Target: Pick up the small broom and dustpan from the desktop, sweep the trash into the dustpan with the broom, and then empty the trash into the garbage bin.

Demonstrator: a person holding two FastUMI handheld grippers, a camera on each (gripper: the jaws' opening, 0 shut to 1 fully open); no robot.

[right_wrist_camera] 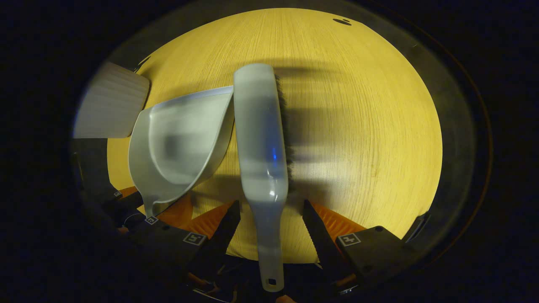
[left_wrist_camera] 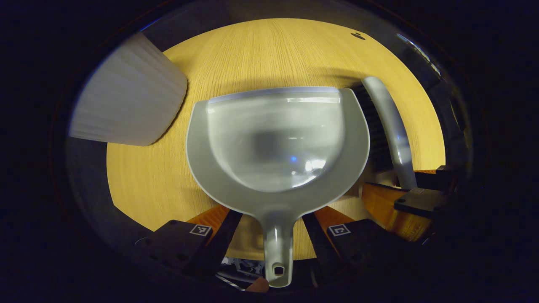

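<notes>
The dustpan [left_wrist_camera: 278, 143] is seen at frame centre on the wooden table [left_wrist_camera: 261, 54], its handle between the spread fingers of the left gripper [left_wrist_camera: 273, 229]. The broom [right_wrist_camera: 261, 139] lies centrally, its handle between the right gripper [right_wrist_camera: 271, 229] fingers, likewise untouched.

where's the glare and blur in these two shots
Left gripper view: bright glare spots in the dustpan bowl, the garbage bin soft with blur. Right gripper view: the broom is smeared, its shadow streaked across the desktop, with a small blue glint on its back.
</notes>
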